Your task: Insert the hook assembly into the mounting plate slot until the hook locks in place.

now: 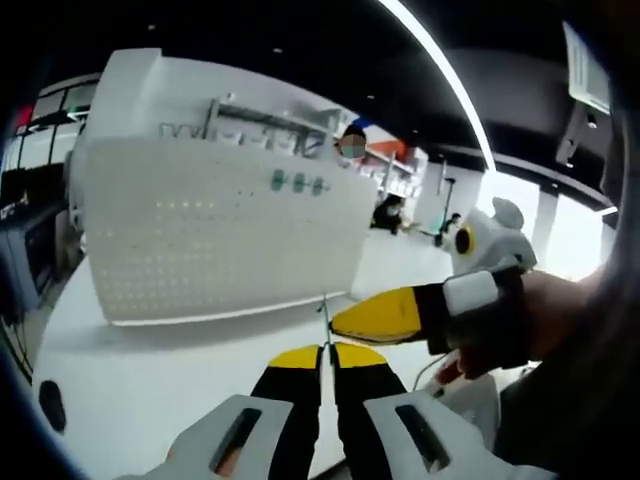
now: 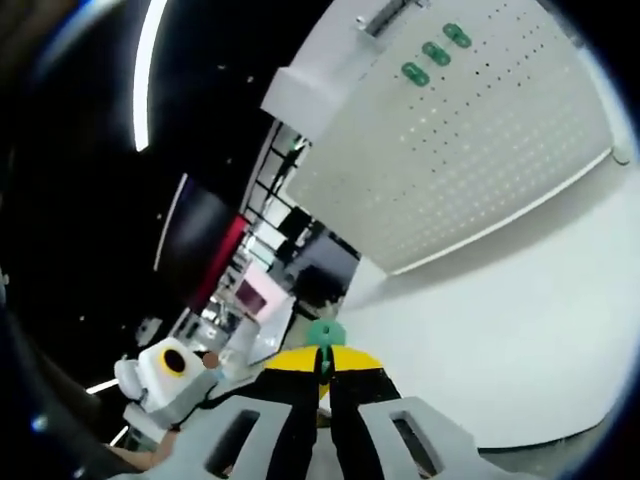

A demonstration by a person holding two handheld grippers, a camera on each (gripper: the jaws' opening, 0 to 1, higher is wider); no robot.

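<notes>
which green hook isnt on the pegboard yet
The green hook pinched at the right gripper jaw tips. The other three green hooks sit in a row near the top of the white pegboard.

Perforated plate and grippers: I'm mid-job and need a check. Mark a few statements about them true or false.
1. The perforated plate carries three green fittings in a row. True.
2. The left gripper has its jaws wide open. False: they are closed on a thin rod that sticks up between the yellow tips.
3. The right gripper holds a green piece at its tips. True.
4. That green piece is already seated in the plate. False: it is clear of the plate, over the white table.
</notes>
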